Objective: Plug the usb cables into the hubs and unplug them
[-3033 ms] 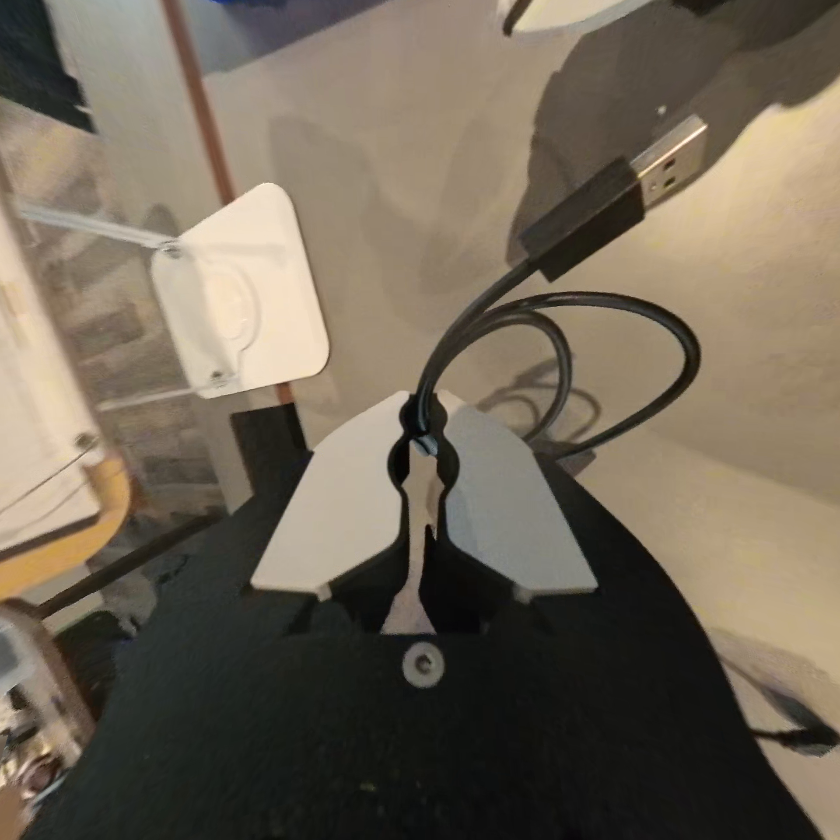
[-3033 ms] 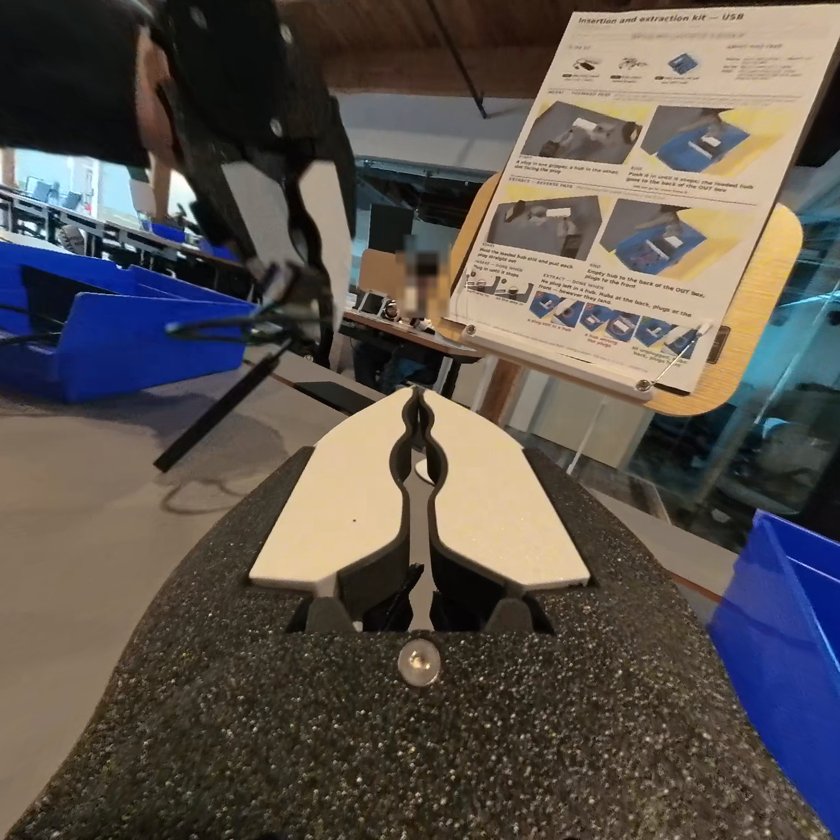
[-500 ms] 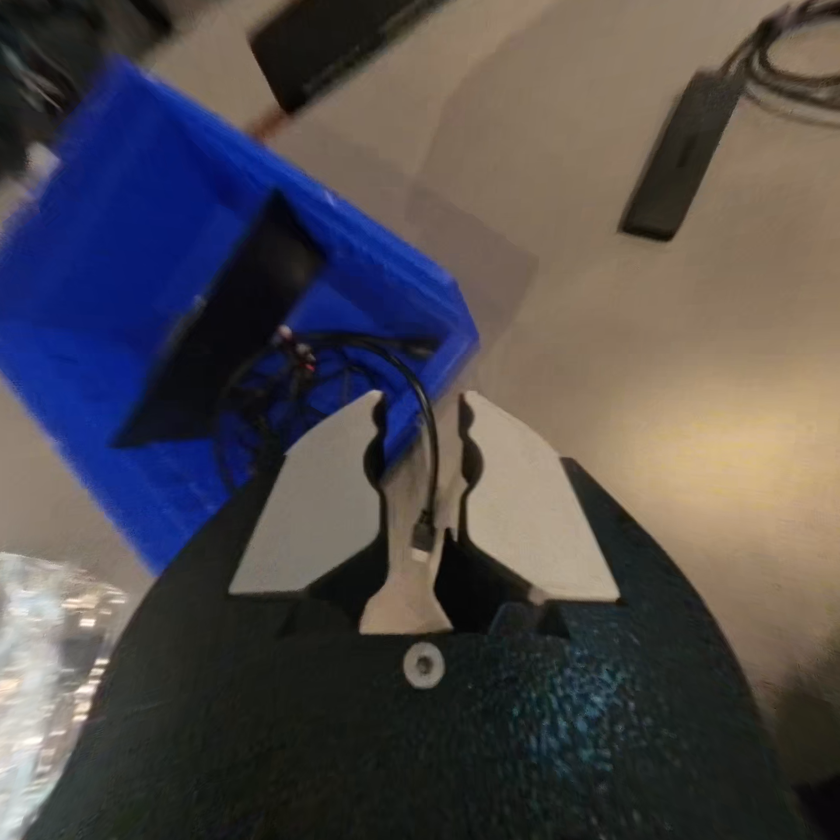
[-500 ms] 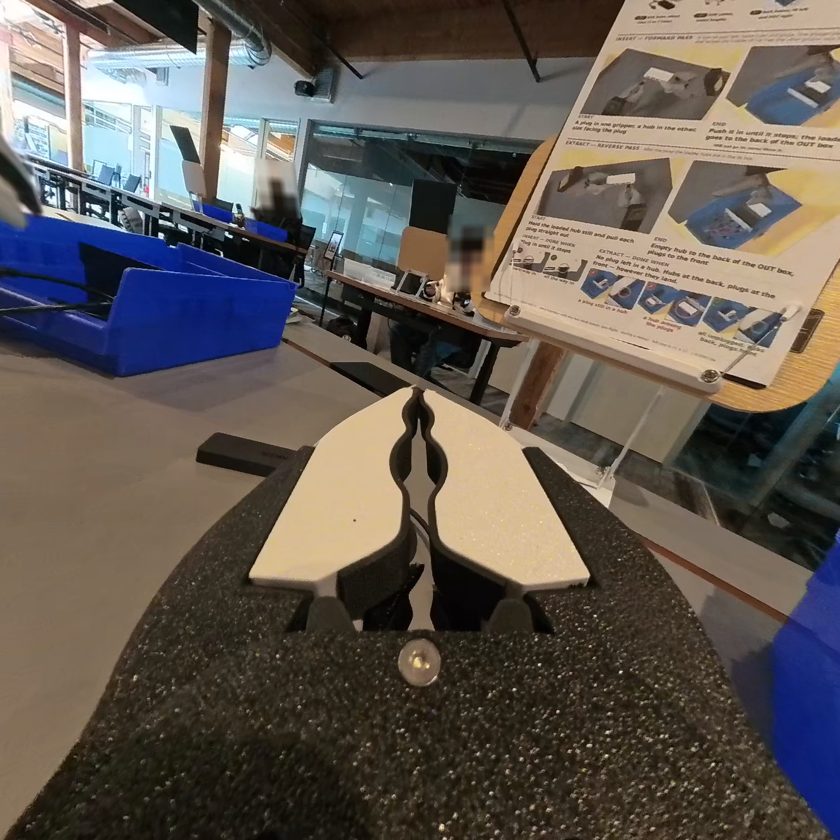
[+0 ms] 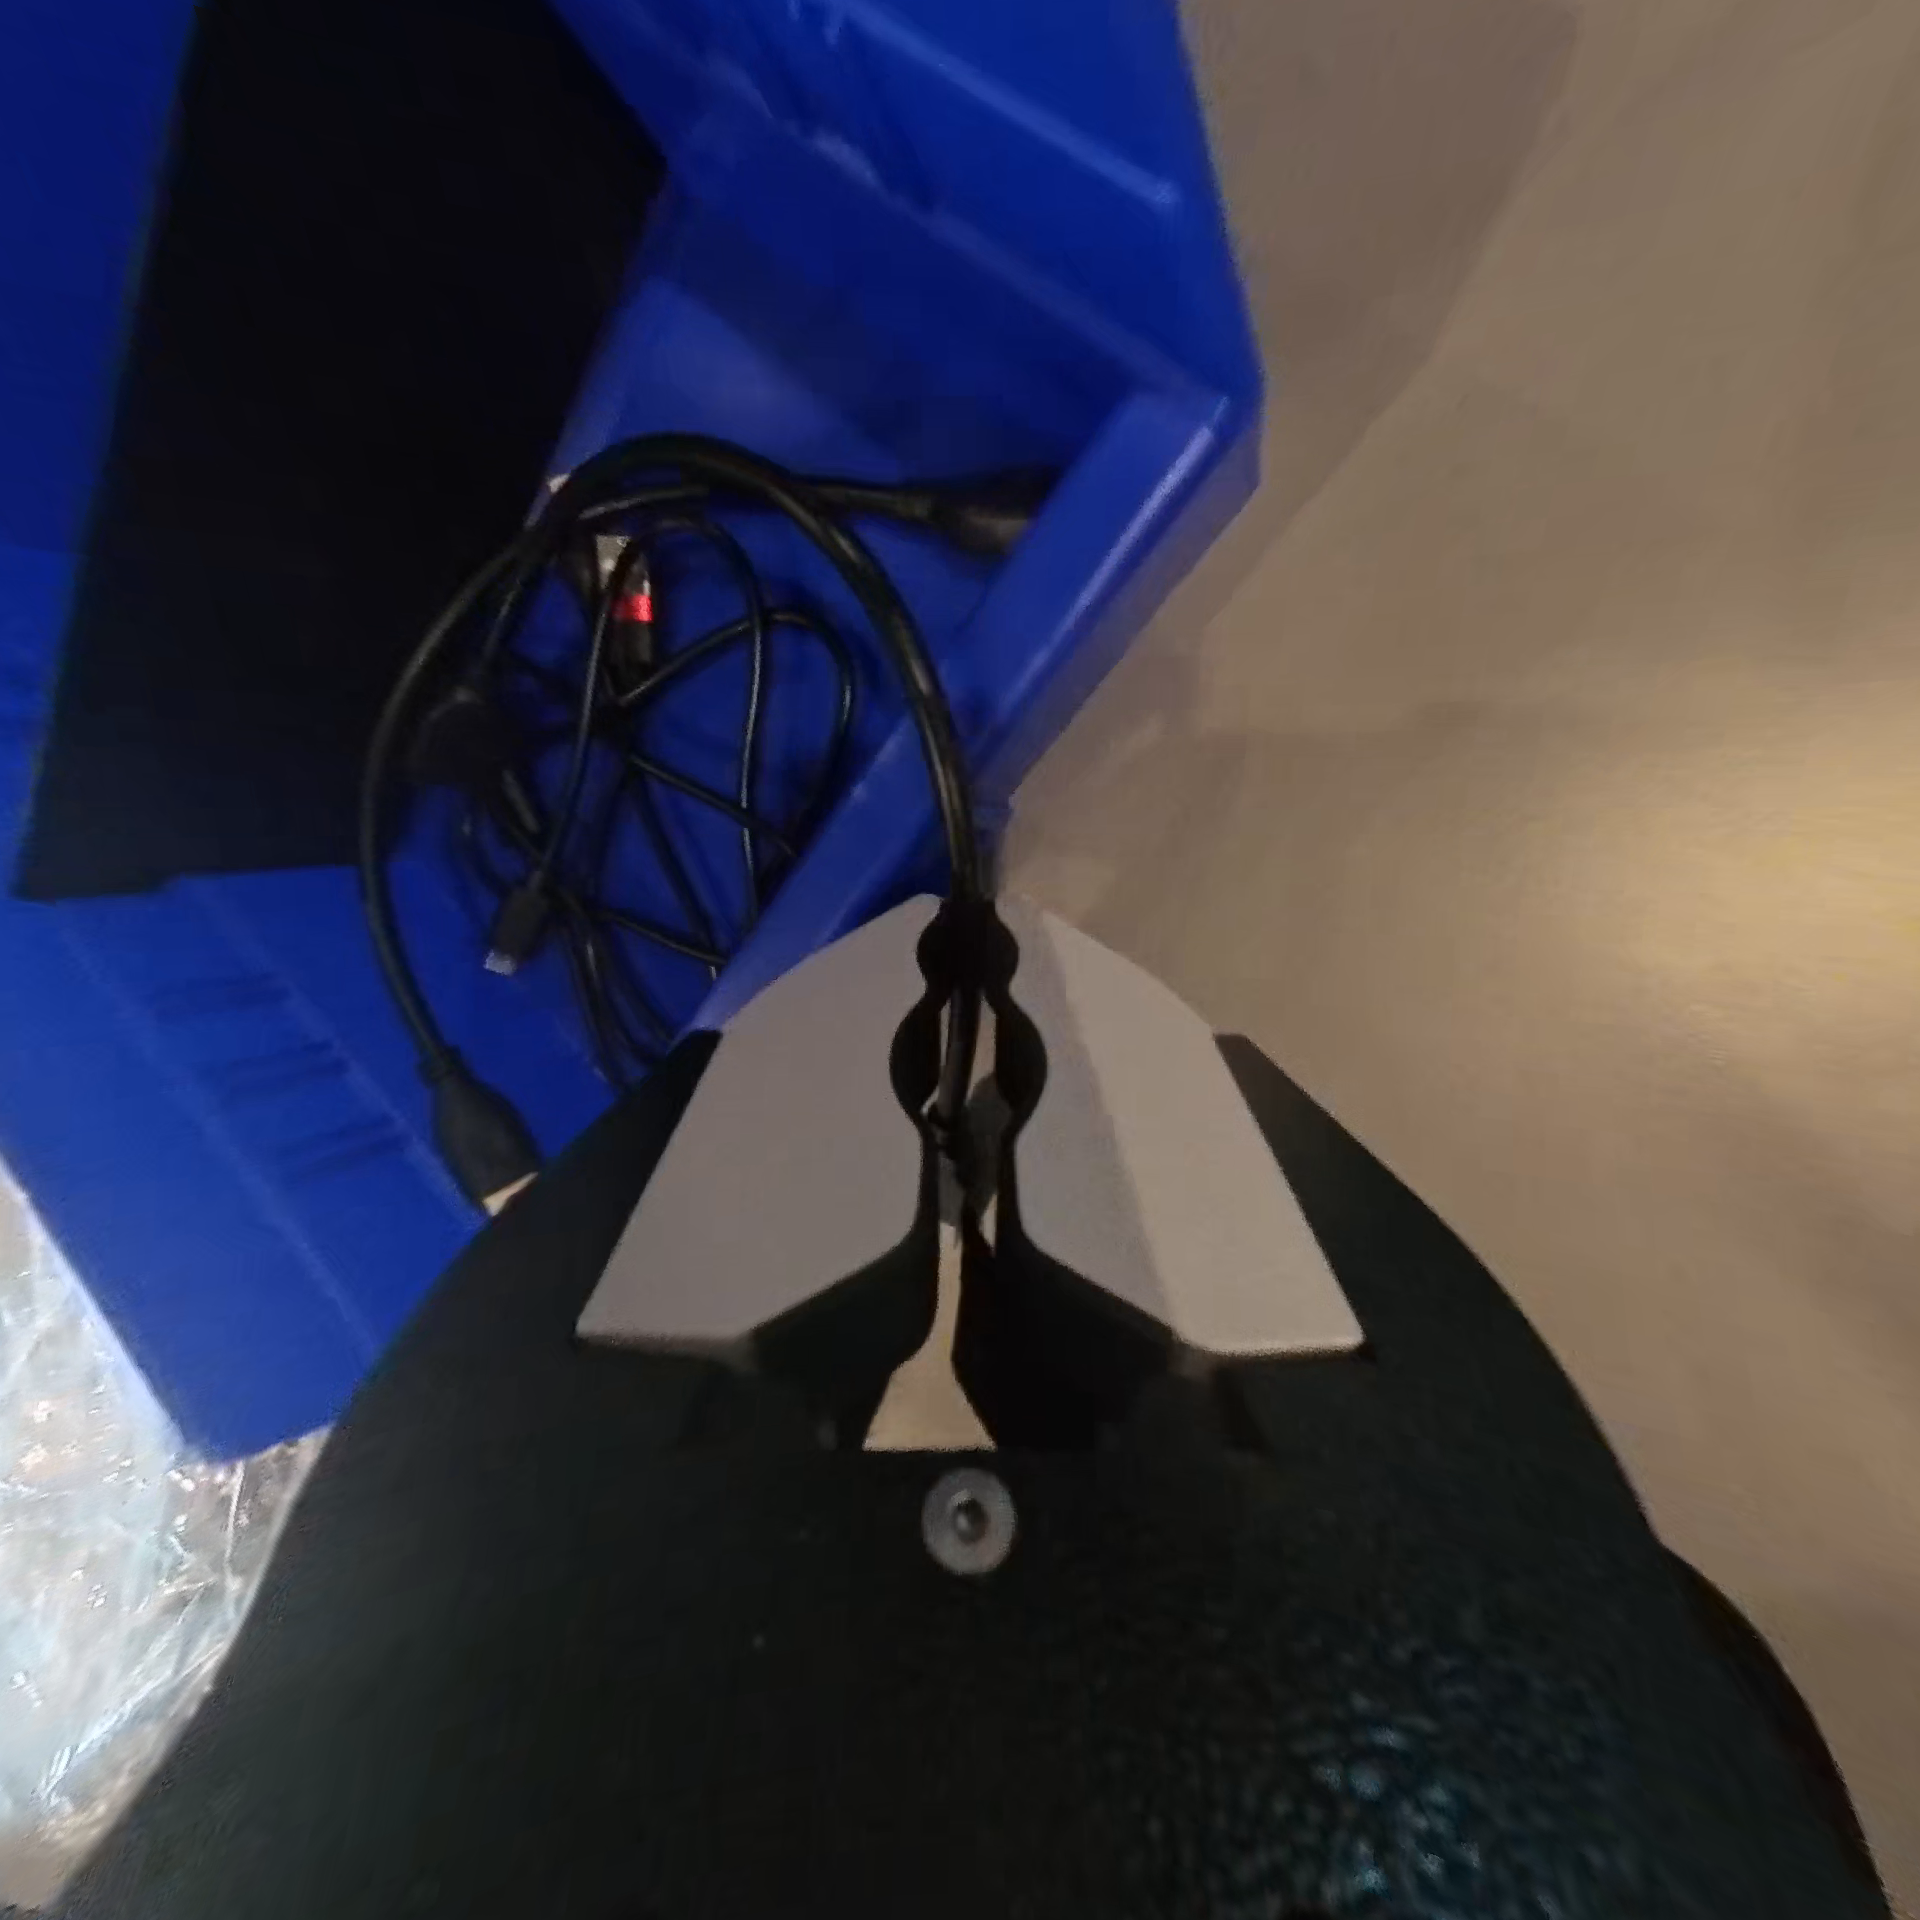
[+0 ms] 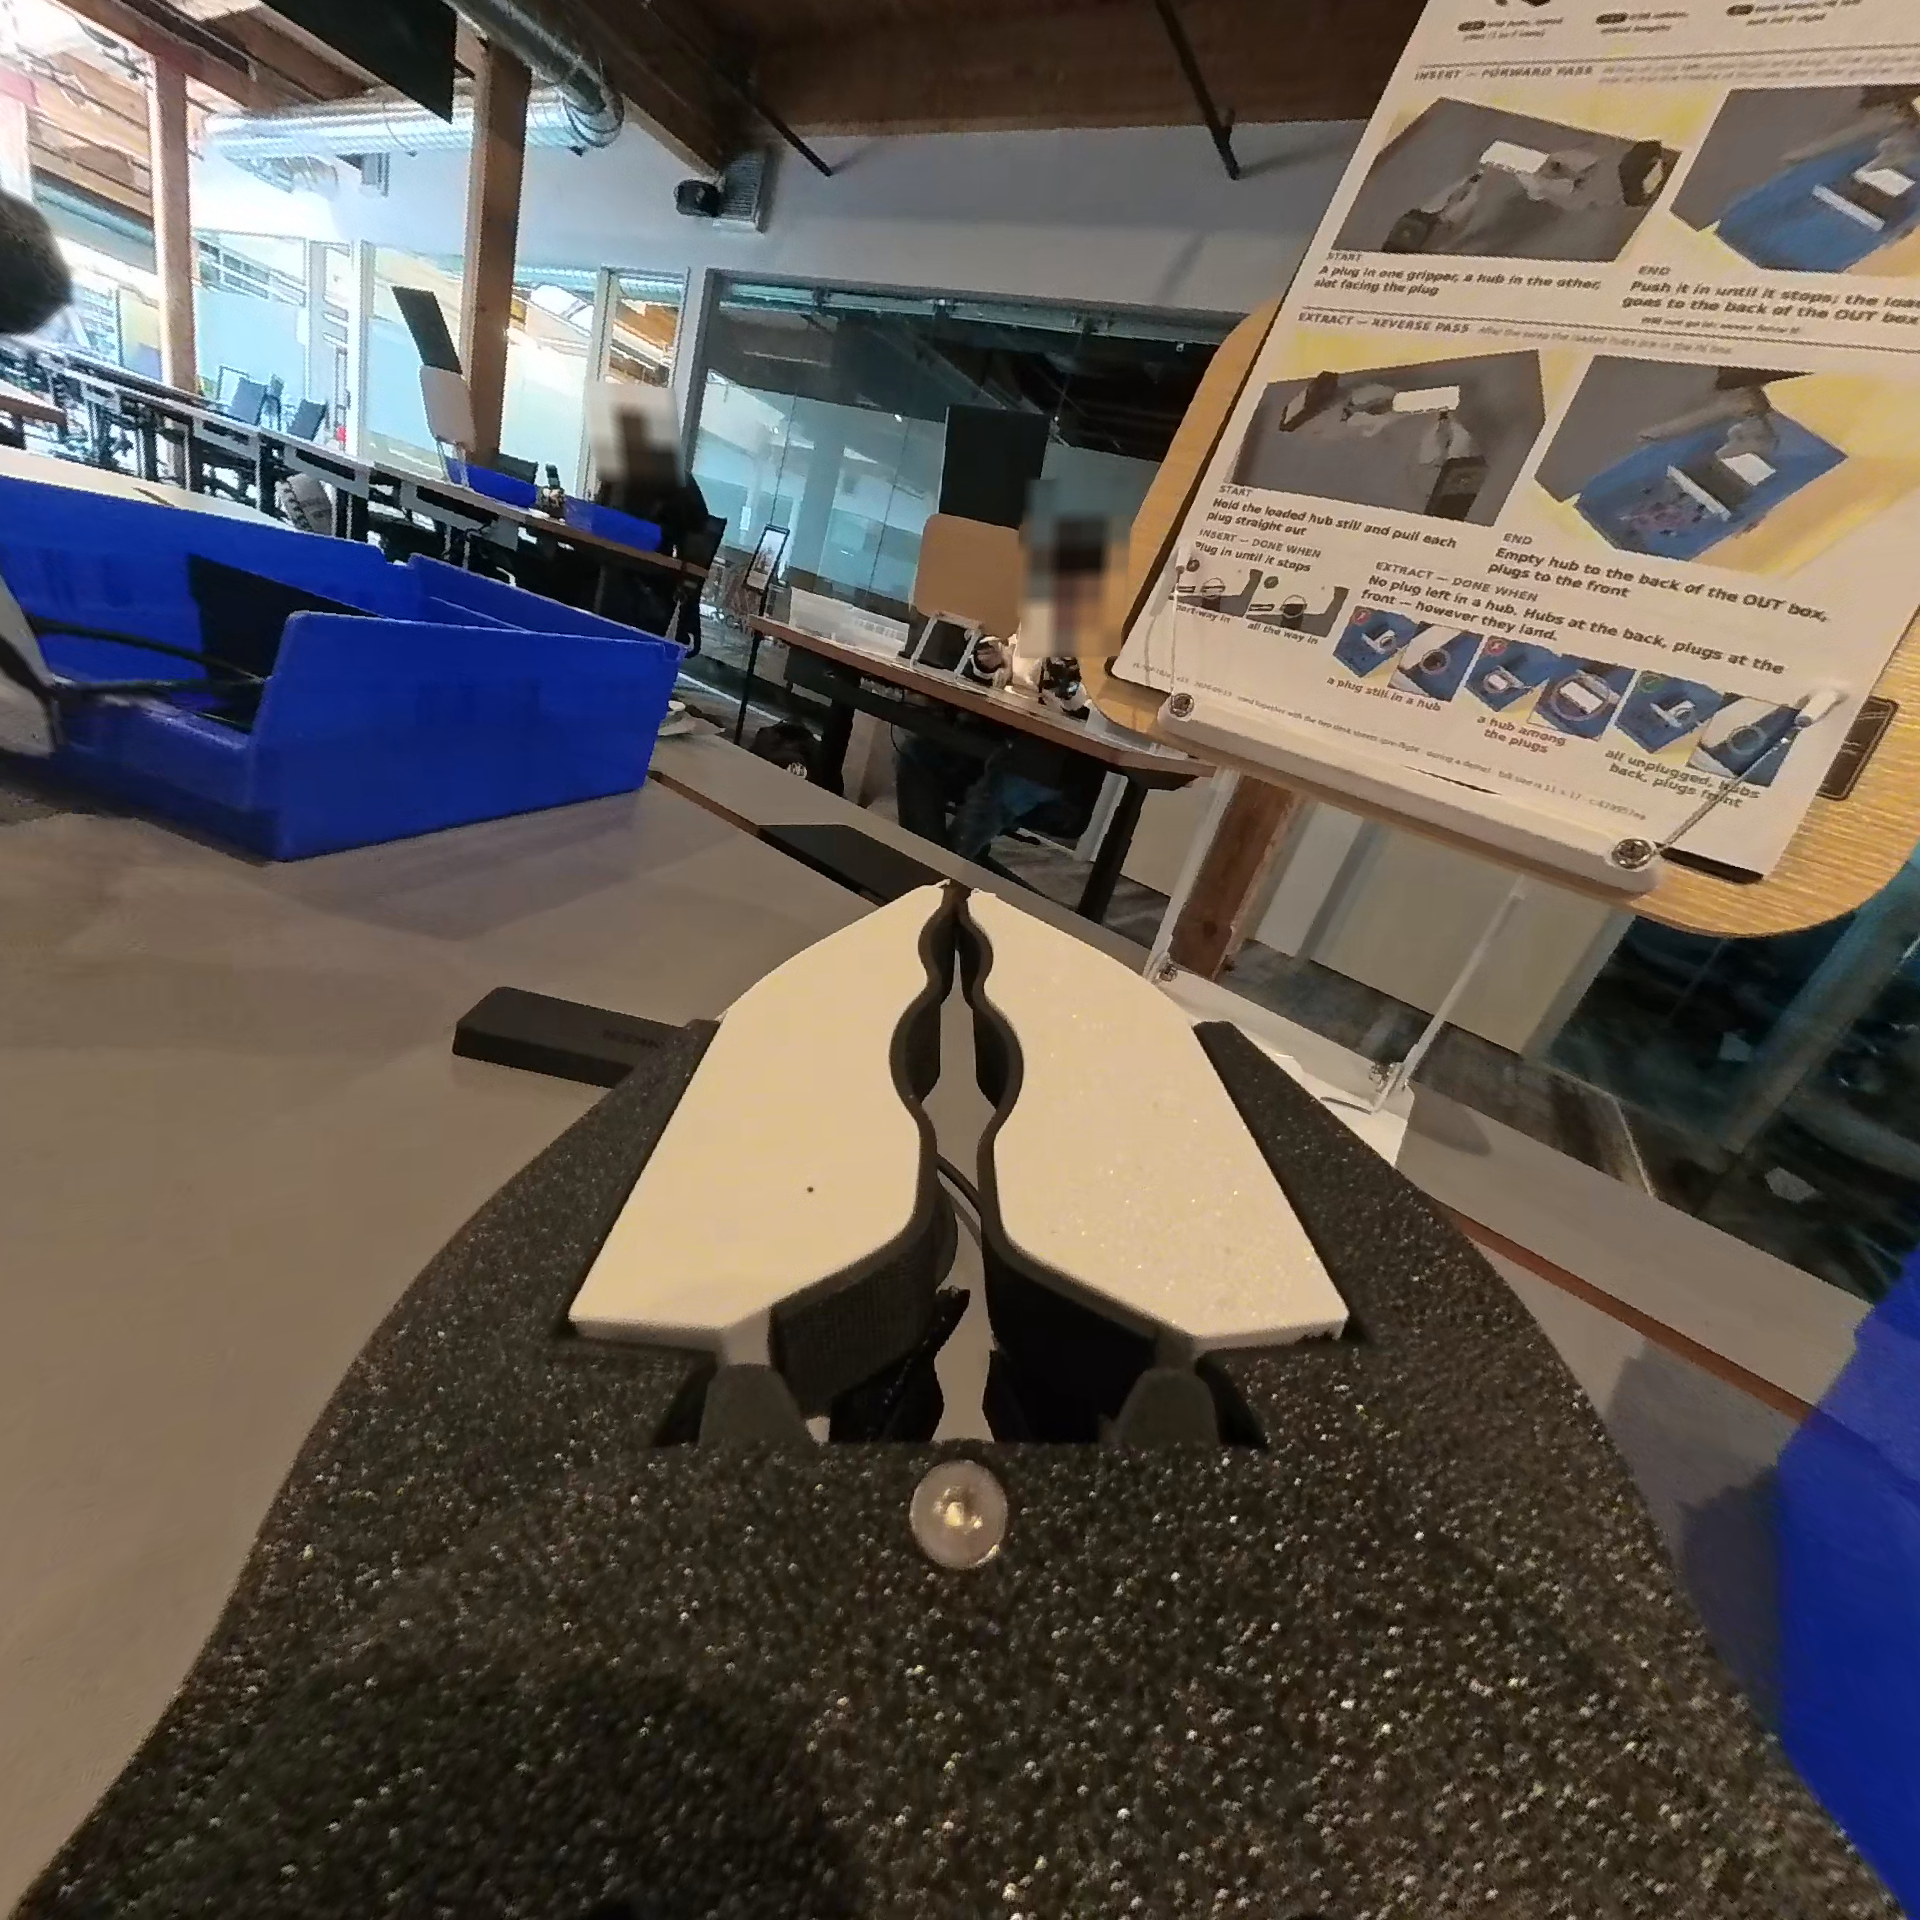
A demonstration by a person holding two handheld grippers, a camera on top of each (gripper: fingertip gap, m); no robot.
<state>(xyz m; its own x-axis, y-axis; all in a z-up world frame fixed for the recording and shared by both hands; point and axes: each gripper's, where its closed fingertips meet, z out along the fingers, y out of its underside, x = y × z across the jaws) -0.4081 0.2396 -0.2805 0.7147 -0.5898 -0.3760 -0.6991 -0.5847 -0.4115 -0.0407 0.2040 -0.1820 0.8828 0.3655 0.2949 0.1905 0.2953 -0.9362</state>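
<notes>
In the left wrist view my left gripper (image 5: 961, 914) is shut on a thin black USB cable (image 5: 914, 686). It hovers at the near corner of a blue bin (image 5: 1101, 582). The cable loops from the tips into the bin, onto a tangle of black cables (image 5: 623, 748), one with a red-collared plug (image 5: 634, 603). My right gripper (image 6: 951, 896) is shut, with nothing seen between its tips, low over the grey table (image 6: 260, 1091). A flat black hub (image 6: 561, 1031) lies on the table just left of its fingers. The left gripper's edge shows far left (image 6: 21, 665) by the same blue bin (image 6: 436, 717).
A black panel (image 5: 312, 416) stands inside the bin. Crinkled clear plastic (image 5: 83, 1558) lies at lower left. An instruction sheet on a stand (image 6: 1558, 436) rises at right, and another blue bin (image 6: 1849, 1558) sits at the right edge. People sit at desks behind.
Three seconds ago the left gripper held the cable above the table. Half a second ago its jaws stood apart by the bin; now they are closed on the cable. The right gripper barely moved.
</notes>
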